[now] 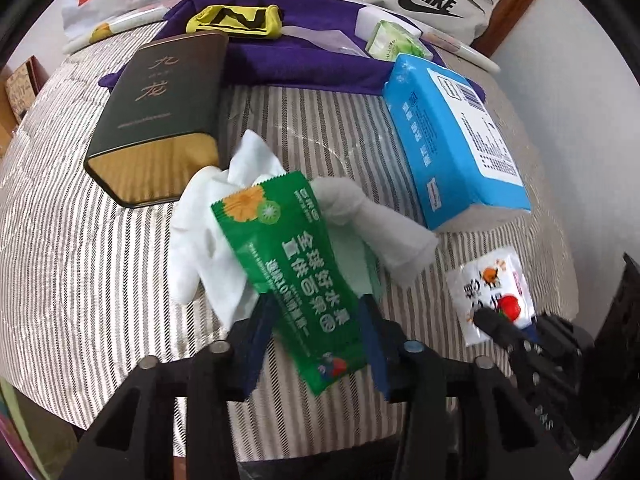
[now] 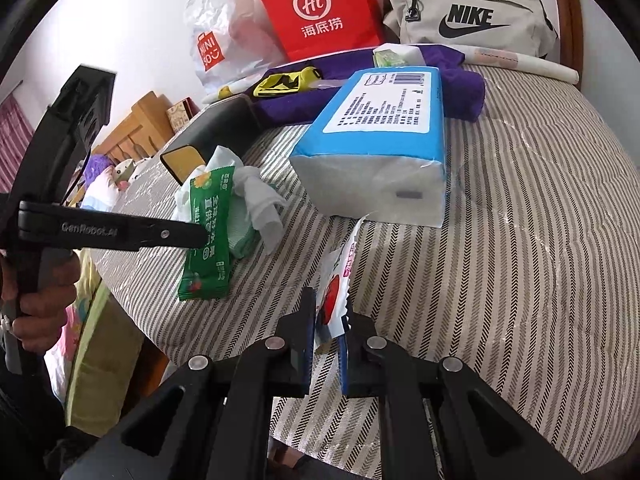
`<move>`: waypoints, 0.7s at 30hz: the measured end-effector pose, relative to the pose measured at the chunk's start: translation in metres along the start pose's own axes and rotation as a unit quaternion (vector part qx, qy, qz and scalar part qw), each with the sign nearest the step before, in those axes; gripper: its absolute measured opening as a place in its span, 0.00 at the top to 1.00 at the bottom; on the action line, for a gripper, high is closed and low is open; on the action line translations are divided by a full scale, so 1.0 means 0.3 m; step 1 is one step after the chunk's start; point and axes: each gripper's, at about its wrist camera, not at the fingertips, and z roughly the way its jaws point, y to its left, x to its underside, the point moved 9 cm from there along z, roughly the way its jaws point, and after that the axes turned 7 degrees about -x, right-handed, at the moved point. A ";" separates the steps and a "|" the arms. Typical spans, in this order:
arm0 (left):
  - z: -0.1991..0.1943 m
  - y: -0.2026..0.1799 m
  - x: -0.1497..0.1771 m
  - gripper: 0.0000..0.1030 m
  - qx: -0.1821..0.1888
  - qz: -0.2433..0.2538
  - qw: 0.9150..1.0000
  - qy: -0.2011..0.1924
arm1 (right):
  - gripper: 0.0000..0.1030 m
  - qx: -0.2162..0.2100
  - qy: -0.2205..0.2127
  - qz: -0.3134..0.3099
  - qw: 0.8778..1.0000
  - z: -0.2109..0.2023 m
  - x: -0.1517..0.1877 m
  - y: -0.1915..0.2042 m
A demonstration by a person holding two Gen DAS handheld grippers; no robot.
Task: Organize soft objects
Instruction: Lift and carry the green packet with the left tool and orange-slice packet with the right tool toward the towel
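Note:
A green snack packet (image 1: 288, 264) lies tilted over crumpled white tissues (image 1: 208, 240) on the striped bed. My left gripper (image 1: 316, 304) straddles its lower half. The jaws are closing, and both pads touch the packet's edges. From the right wrist view, a left fingertip (image 2: 192, 236) rests against the same green packet (image 2: 210, 240). My right gripper (image 2: 330, 320) is shut on a white sachet with a red tomato print (image 2: 334, 280), held on edge just above the cover. That sachet (image 1: 496, 288) shows at the lower right of the left wrist view.
A blue tissue pack (image 2: 380, 140) lies behind the sachet, and a dark tin box (image 1: 160, 112) sits to the left. At the back are a purple cloth (image 1: 304, 60), a yellow-black item (image 1: 234, 20), a red bag (image 2: 320, 12) and a Nike bag (image 2: 472, 16). The bed edge (image 2: 132, 312) drops off at the left.

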 end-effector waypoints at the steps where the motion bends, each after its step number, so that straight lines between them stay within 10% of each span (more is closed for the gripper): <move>1: 0.009 -0.001 -0.003 0.53 -0.012 -0.001 1.000 0.000 | 0.90 0.000 0.000 0.000 1.000 0.001 0.001 0.003; 7: 0.047 -0.015 -0.009 0.49 -0.063 0.001 0.998 0.002 | 0.89 -0.002 0.006 -0.001 1.000 0.014 0.009 0.002; 21: 0.045 0.013 0.000 0.54 -0.047 -0.016 0.999 -0.023 | 0.89 0.006 0.013 0.000 1.000 0.021 0.020 -0.005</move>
